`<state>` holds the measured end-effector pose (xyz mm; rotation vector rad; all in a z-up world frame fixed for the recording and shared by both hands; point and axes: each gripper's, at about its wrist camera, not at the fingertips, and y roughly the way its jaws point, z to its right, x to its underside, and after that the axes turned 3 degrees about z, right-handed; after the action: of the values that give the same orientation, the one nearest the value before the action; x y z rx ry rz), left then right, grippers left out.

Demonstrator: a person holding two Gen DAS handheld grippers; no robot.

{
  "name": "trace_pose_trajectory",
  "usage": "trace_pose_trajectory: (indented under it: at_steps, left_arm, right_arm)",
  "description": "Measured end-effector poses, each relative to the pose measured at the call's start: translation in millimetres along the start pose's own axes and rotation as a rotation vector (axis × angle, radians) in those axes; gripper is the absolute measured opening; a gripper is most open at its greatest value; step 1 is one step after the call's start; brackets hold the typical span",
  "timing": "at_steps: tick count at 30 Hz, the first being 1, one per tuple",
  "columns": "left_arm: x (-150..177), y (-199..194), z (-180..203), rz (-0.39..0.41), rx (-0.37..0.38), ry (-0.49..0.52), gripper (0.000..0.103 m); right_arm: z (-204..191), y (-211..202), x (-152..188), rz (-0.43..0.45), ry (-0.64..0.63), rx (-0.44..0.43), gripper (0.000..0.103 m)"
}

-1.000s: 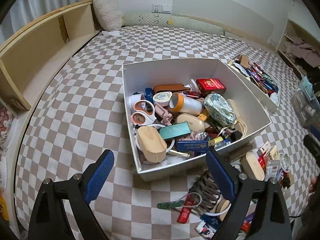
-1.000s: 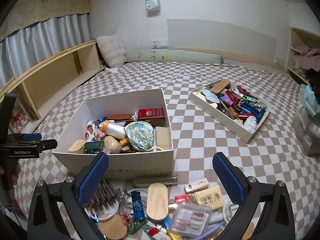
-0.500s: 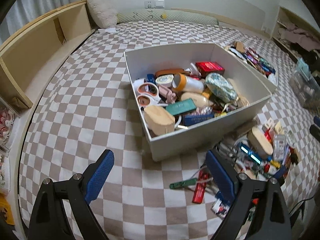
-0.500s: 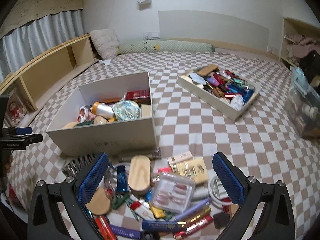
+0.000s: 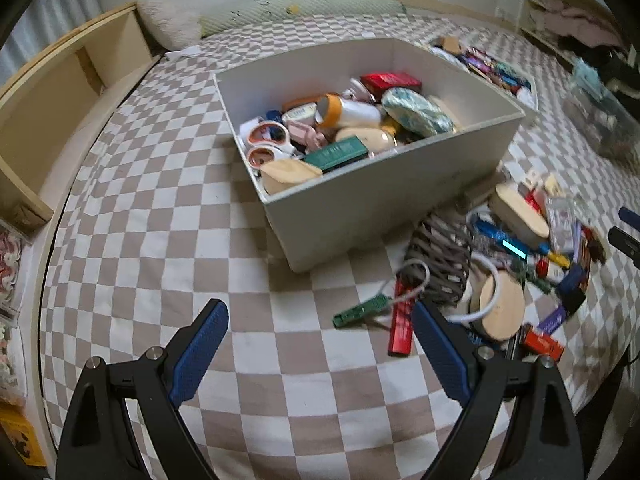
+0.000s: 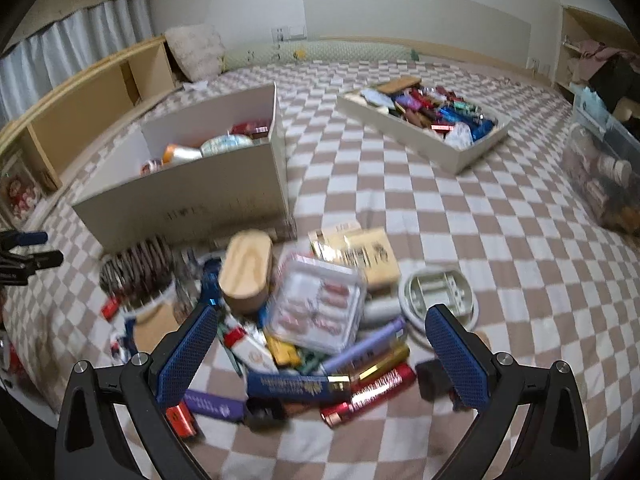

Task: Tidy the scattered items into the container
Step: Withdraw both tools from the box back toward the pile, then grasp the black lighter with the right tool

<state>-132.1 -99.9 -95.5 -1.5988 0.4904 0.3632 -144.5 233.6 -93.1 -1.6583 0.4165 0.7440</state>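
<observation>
Left gripper [image 5: 320, 344] and right gripper [image 6: 320, 350], jaws spread wide and empty, hang over the checked bed [image 6: 500, 240] so either may descend on the scattered items [image 6: 320, 320], heaped just beside the near wall of the white container [image 5: 380, 200] (already well filled). A clear plastic case [image 6: 316, 312] tops the heap, overlapping neighbours and hindering a clean grasp; a second tray [image 6: 460, 156] lies well apart.

No lettering on any item is sharp enough to read
</observation>
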Motion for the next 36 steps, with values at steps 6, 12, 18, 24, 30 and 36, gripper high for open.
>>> trace_pose_trajectory:
  at_steps: [6,12,18,24,30,36]
  left_arm:
    - [13,5,15,-0.019,0.026,0.063,0.094]
    - [30,15,36,-0.051,0.022,0.187,0.094]
    - [43,21,53,-0.055,0.032,0.299,0.094]
    - [51,21,71,-0.047,0.067,0.387,0.094]
    - [58,22,87,-0.049,0.095,0.458,0.094]
    - [62,28,92,-0.067,0.083,0.485,0.094]
  right_arm:
    - [5,13,24,-0.058,0.024,0.002,0.103]
    - [6,25,39,-0.104,0.049,0.009,0.103]
    - [7,35,48,-0.128,0.074,0.015,0.103]
    - [2,40,50,-0.127,0.079,0.01,0.103]
    - [-16,43,50,-0.137,0.051,-0.054,0.103]
    - [-25,60,46,-0.138,0.007,0.004,0.103]
